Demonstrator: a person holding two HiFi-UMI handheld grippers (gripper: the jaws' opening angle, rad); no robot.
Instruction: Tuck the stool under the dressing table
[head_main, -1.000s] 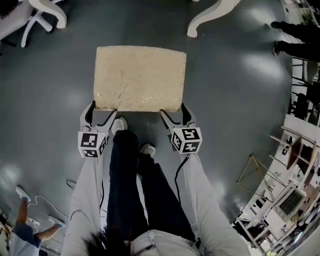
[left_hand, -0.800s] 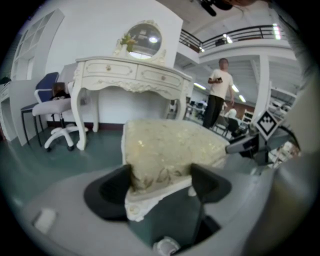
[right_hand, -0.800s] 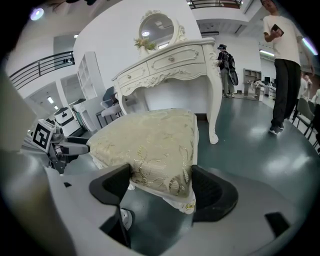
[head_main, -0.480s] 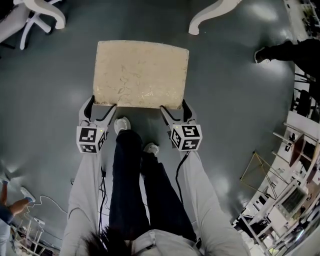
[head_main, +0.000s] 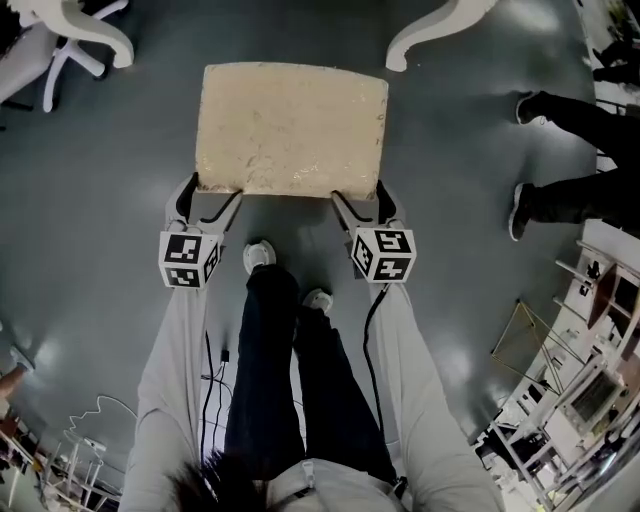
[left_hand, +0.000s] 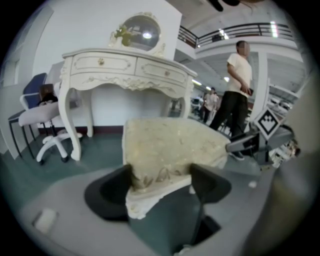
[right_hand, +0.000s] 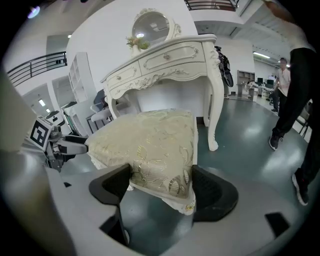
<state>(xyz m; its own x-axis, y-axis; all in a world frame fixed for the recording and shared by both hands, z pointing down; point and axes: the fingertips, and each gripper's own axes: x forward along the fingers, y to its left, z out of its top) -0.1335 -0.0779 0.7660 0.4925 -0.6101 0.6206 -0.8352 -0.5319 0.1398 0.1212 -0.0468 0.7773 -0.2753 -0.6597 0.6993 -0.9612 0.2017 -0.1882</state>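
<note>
**Stool gripped at both near corners, in front of the dressing table**

Head view: The stool (head_main: 292, 130) is seen on the grey floor (head_main: 120, 300) straight ahead of the person. Its near long edge is taken at both ends: the left gripper (head_main: 208, 196) is clamped on the near left corner and the right gripper (head_main: 362, 200) on the near right corner. The long axis of the cushioned seat is laid from left to right, across the person's front. One white leg of the dressing table (head_main: 432, 24) is seen just beyond the far right corner. An office chair base (head_main: 72, 38) is found beyond the far left corner. A bystander's legs (head_main: 575, 110) are seen well apart to the right.

Left gripper view: The jaws of the left gripper (left_hand: 161, 182) are closed on the seat corner of the stool (left_hand: 170, 147). The dressing table (left_hand: 125, 65) is seen behind it, with an open gap between its legs. The office chair (left_hand: 47, 112) is set at the table's left, and a standing person (left_hand: 235, 85) to its right.

Right gripper view: The jaws of the right gripper (right_hand: 161, 185) are pressed on the other corner of the stool (right_hand: 150, 142). The dressing table (right_hand: 165, 62) and its oval mirror (right_hand: 152, 22) are seen just beyond.
</note>
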